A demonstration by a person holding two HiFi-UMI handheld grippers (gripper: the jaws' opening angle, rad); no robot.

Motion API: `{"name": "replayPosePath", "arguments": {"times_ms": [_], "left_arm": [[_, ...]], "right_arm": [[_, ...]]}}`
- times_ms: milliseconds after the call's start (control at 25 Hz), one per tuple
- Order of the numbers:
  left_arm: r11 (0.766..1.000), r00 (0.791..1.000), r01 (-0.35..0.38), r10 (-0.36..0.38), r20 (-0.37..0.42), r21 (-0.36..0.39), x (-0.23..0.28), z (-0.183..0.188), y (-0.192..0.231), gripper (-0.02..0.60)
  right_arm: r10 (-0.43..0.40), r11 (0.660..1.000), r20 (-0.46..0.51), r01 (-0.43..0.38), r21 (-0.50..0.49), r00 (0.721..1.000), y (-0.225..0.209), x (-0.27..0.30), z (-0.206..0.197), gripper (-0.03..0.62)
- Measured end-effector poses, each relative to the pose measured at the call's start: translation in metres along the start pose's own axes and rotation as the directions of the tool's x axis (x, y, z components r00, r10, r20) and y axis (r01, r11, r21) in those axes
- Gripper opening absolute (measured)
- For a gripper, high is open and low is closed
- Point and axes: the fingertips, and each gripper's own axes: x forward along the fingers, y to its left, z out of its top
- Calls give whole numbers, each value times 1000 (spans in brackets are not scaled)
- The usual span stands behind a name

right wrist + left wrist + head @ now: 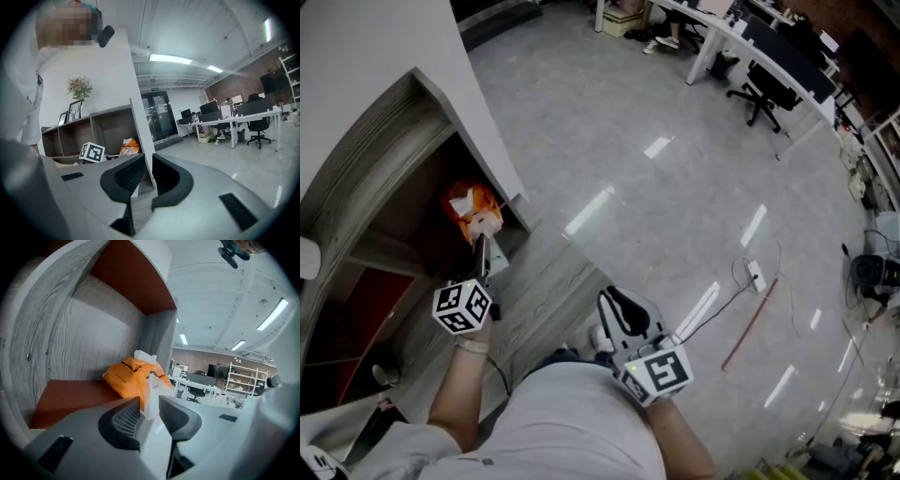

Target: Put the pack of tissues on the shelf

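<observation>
The orange pack of tissues (472,211) with white plastic ends lies on the red-brown board of the wooden shelf (382,251), near the compartment's open right edge. My left gripper (480,251) is just in front of it, at the shelf's front. In the left gripper view the pack (129,379) rests on the shelf board (70,397); its white flap hangs between the parted jaws of the left gripper (150,405), and the pads do not press on it. My right gripper (619,309) is held low by my body, its jaws (148,161) close together with nothing in them. The pack (129,146) shows far off there.
The shelf's grey side panel (492,131) ends beside the pack. On the floor lie a power strip with cable (757,277) and a red rod (750,323). Desks and an office chair (764,89) stand at the back. A vase of flowers (78,89) tops the shelf.
</observation>
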Motion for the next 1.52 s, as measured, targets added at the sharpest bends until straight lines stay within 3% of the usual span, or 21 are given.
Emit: {"name": "replayPosePath", "arguments": {"times_ms": [280,760,1160,1520], "left_arm": [[1000,1000,-4,4,-12,-12,1,-4,0,218],[999,1000,18,-19,11,46,-33,8,-15,239],[999,996,11,-14,85,40,-92,28,-14,72],[1000,995,-16,16,102,-4,-150,31,-12,28]], "right_arm": [[-5,1000,2,5,1,1000,-2,-3,-1,57],[86,996,-8,-86,1,996,11,10,-3,57],[261,965,-41,-261,-9,965,48,43,-6,57],[432,902,-56,-433,-5,900,97,74,-10,57]]}}
